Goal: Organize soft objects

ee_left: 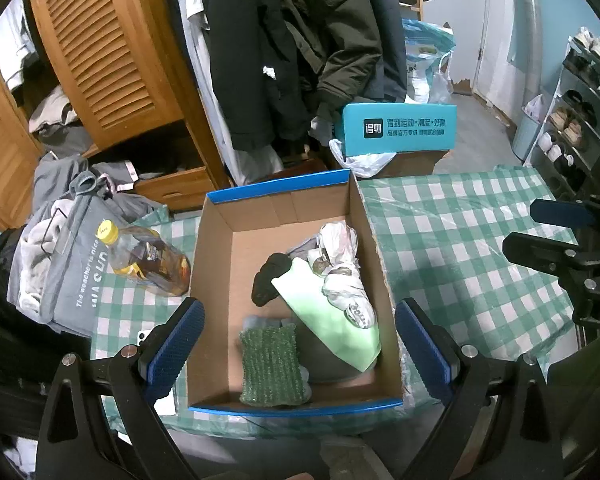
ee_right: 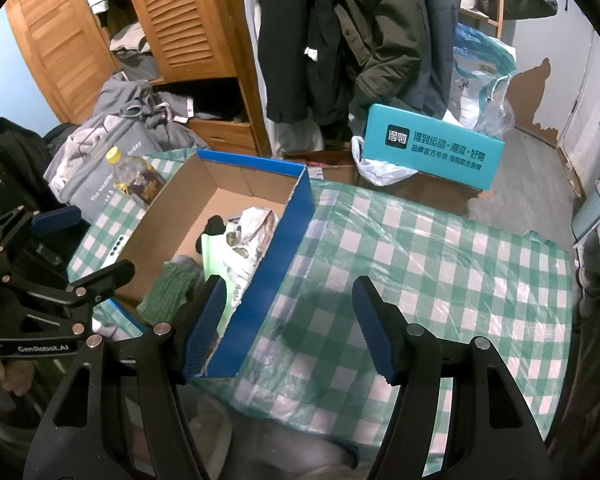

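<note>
Soft things gathered in the box [ee_left: 220, 272]

A green knit pad [ee_left: 270, 364], pale green cloth [ee_left: 328, 320], black sock [ee_left: 270, 278] and white bundle [ee_left: 342, 264] are piled inside.

A green-and-white checked cloth under clear plastic covers the tabletop [ee_right: 440, 264]. Behind it stands a wooden wardrobe [ee_left: 100, 52] with louvred doors, one open, with crumpled clothes spilling from its shelves. Dark coats [ee_right: 340, 32] hang beside it. A teal carton [ee_right: 432, 148] with white lettering sits on the grey floor [ee_left: 472, 128], with plastic bags [ee_right: 480, 80] just behind. The walls are pale blue, peeling near the floor. A shoe rack [ee_left: 580, 112] stands at the right.
</note>
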Motion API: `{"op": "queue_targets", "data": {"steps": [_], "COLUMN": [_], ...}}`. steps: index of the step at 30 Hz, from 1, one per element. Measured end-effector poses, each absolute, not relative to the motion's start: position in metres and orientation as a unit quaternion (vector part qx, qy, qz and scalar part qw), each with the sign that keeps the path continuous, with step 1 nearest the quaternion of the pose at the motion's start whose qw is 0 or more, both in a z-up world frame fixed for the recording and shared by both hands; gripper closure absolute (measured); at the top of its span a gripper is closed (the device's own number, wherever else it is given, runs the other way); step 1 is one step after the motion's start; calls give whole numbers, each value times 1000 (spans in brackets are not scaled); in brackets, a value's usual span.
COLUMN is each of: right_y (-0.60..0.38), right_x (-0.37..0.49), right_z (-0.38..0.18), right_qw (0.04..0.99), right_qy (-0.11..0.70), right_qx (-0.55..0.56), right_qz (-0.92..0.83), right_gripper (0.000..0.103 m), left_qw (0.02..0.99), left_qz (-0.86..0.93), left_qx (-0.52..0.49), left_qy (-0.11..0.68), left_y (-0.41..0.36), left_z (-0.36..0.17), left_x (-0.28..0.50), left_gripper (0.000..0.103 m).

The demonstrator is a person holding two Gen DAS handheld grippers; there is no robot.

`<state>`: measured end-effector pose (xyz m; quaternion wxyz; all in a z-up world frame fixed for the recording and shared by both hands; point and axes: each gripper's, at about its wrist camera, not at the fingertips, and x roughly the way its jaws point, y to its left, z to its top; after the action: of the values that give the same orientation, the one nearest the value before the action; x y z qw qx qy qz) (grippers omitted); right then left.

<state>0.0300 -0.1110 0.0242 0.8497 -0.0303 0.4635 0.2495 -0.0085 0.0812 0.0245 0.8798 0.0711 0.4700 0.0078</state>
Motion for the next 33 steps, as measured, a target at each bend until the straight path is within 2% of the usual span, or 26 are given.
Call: {"op": "queue_targets", "data": {"steps": [33], "right_y": [-114], "right_x": [31], "right_z": [23], "right_qw": [849], "right_qy": [465], "right_qx": [-32], "right_qz": [248], "right_gripper": [38], "left_qw": [883], "left_qz": [16], "left_qx": [77], "left_qy": [463], "left_y": [78], "left_z": [24], "left_x": [-11], "left_gripper": [6]}}
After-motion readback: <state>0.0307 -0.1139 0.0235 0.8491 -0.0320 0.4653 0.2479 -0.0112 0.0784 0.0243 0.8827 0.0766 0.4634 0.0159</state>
